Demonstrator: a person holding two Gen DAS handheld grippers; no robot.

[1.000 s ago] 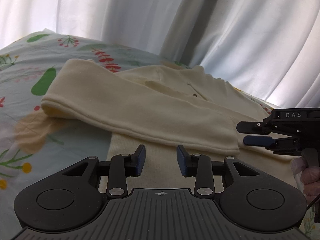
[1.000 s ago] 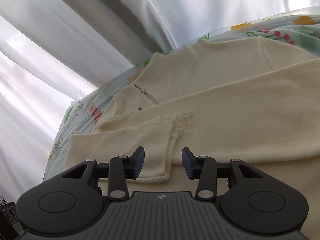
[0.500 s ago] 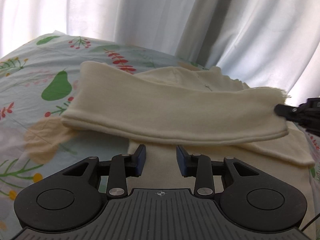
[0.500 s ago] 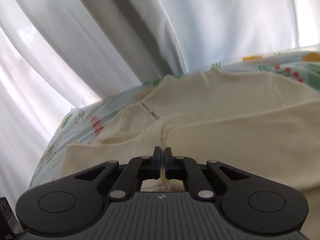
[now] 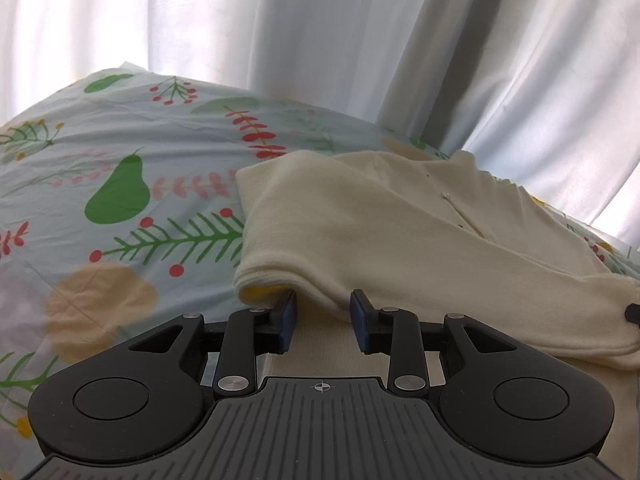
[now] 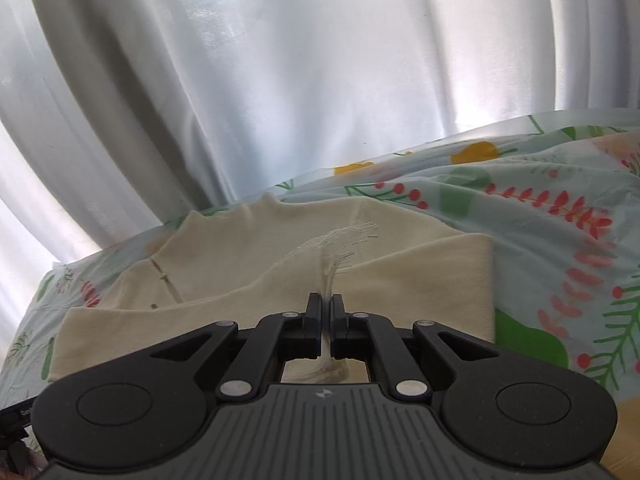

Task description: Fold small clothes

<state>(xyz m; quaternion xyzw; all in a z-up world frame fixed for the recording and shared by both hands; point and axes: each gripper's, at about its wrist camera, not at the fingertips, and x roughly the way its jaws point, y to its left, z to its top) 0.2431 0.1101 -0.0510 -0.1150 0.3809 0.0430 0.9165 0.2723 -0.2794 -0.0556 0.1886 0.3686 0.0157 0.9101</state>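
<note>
While right gripper (image 6: 325, 312) fingers clench the cream garment's (image 5: 400, 232) frayed cuff (image 6: 332, 268), fold proceeds.
Left gripper (image 5: 323, 318) fingers released, straddling folded sleeve edge; floral bedsheet (image 5: 120, 160) beneath.

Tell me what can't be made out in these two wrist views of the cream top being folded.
- Left wrist view: the cream top runs off the right edge; of the right hand-held gripper only a dark tip shows.
- Left wrist view: the left hand-held gripper hides the cloth beneath its body.
- Right wrist view: the right gripper's body covers the pinched sleeve end.
- The small fastenings at the neck opening are too small to identify.
</note>
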